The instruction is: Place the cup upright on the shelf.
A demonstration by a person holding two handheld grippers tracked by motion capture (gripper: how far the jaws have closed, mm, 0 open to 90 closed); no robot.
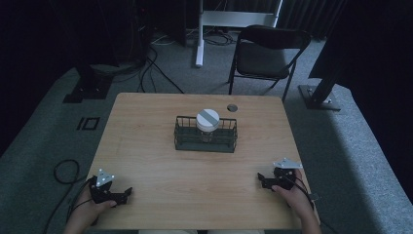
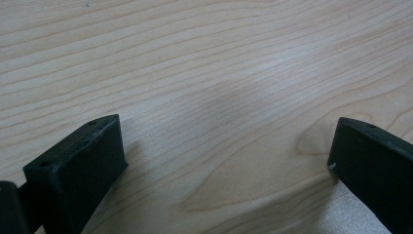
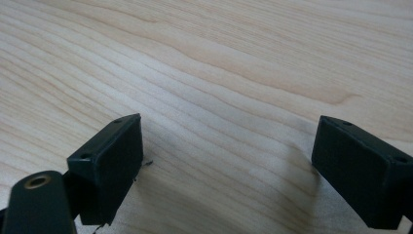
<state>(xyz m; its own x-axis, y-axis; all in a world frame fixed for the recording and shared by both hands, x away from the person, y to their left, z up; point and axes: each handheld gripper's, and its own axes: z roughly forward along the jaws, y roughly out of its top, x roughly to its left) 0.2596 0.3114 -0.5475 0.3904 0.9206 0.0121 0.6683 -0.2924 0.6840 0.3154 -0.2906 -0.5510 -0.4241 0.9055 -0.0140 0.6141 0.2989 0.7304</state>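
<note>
A white-lidded jar [image 1: 208,125] stands upright inside a dark wire basket [image 1: 182,138] near the middle of a pale wooden table [image 1: 146,161], slightly toward its far edge; a grey band crosses the round lid on a slant, and no writing or brand on jar or basket can be read in the dim light. The jar's lower body, seen through the wires, looks clear, though its contents are too small to tell. A small round grey-rimmed hole [image 1: 232,107] sits in the tabletop just behind the basket to the right. At the near corners, well apart from the basket, a person's hands rest on the table, each holding a black tool. The left gripper [image 1: 122,195], topped by a grey three-cornered plate, lies at the near left; in the left gripper view its jaws stand wide apart over bare wood grain [image 2: 234,87], clamping nothing. The right gripper [image 1: 261,179] lies at the near right, its jaws likewise spread with only wood between them in the right gripper view. Beyond the table, a black folding chair [image 1: 267,56] stands on grey carpet [image 1: 44,146], with cables [image 1: 151,68] trailing across the floor and dark curtains behind.
</note>
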